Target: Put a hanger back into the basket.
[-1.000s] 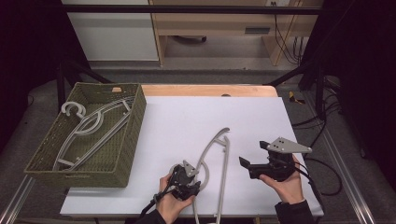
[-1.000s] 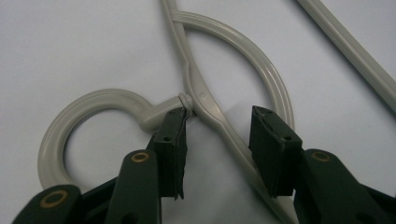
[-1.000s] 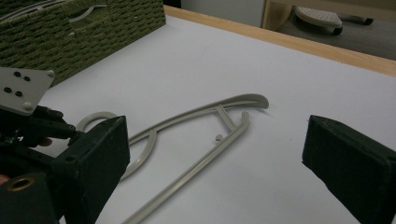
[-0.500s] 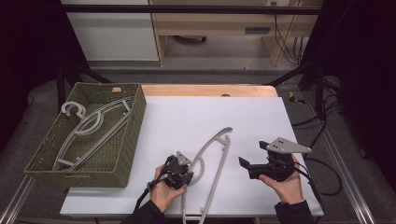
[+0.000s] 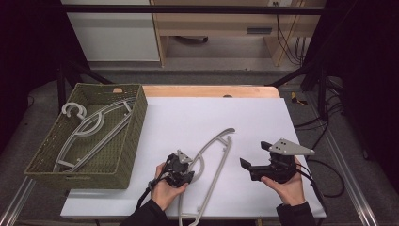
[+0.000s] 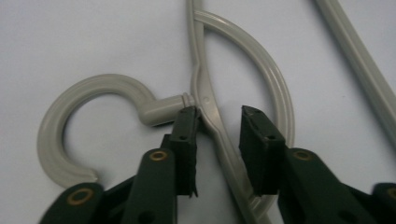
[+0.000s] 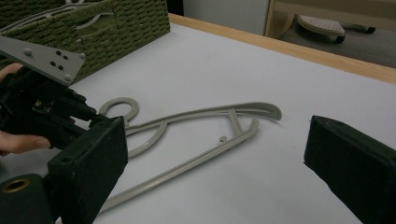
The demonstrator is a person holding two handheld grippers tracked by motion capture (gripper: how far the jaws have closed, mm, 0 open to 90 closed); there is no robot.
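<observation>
My left tongs [image 6: 217, 135] straddle hanger [image 6: 212, 109] neck beside hook, pads apart, closing, unclamped. Hanger's long axis runs toward upper right. Right tongs [image 7: 219, 163] wide apart, idle.

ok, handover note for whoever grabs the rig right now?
Left gripper: jaws just closing around the neck of the grey hanger on the table, beside its hook; one pad touches, the other is apart, so no grip yet.
Right gripper: open, holding nothing, right of the hanger.
Done: one hanger in the basket, which is the green wicker basket.
Left: probably grip the table hanger and move it to the basket.
</observation>
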